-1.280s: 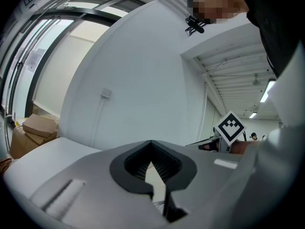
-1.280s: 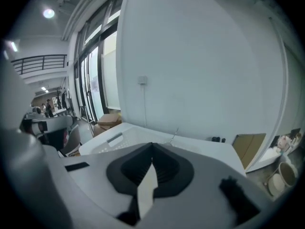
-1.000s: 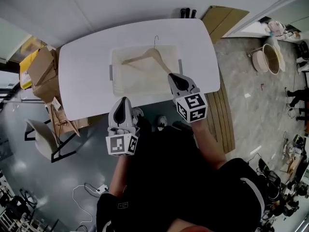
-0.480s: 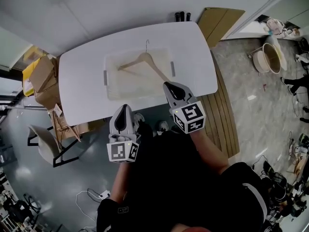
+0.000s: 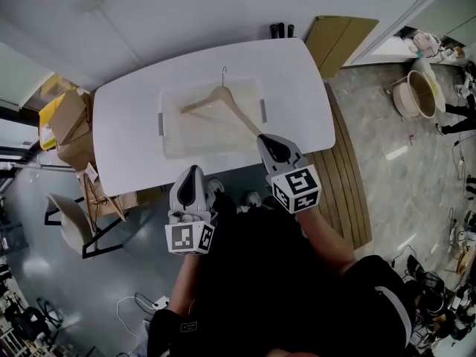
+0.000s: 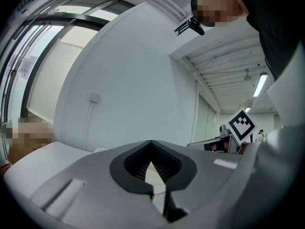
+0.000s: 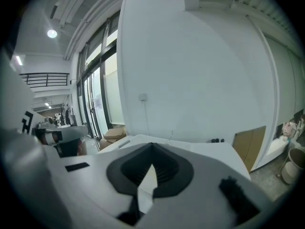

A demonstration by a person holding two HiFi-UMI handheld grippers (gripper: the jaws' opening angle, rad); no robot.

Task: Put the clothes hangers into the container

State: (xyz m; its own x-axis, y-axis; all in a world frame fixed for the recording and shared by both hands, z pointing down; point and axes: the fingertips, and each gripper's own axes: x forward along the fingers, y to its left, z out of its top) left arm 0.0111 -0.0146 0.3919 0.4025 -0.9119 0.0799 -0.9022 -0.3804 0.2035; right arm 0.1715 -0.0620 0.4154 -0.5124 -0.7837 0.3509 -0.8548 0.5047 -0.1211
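Note:
A wooden clothes hanger (image 5: pixel 222 101) with a metal hook lies slantwise inside the clear plastic container (image 5: pixel 172 141) on the white table (image 5: pixel 126 129). My right gripper (image 5: pixel 274 147) hovers at the table's near edge, just right of the container's near right corner, shut and holding nothing. My left gripper (image 5: pixel 188 187) is off the table on the near side, below the container, also shut and holding nothing. The left gripper view shows the shut left gripper (image 6: pixel 151 162) against a white wall. In the right gripper view the right gripper (image 7: pixel 151 168) points over the table (image 7: pixel 200 147).
Cardboard boxes (image 5: pixel 67 121) stand left of the table and a chair (image 5: pixel 68 216) is at the near left. A cardboard sheet (image 5: pixel 338 39) leans at the far right, wooden slats (image 5: pixel 346 192) lie on the floor, and a basket (image 5: pixel 416 91) stands further right. Dark bottles (image 5: pixel 281 30) stand by the table's far edge.
Both grippers have drawn back toward the person; the right one has moved from the container's near right corner to the table's near edge. The hanger stays in the container.

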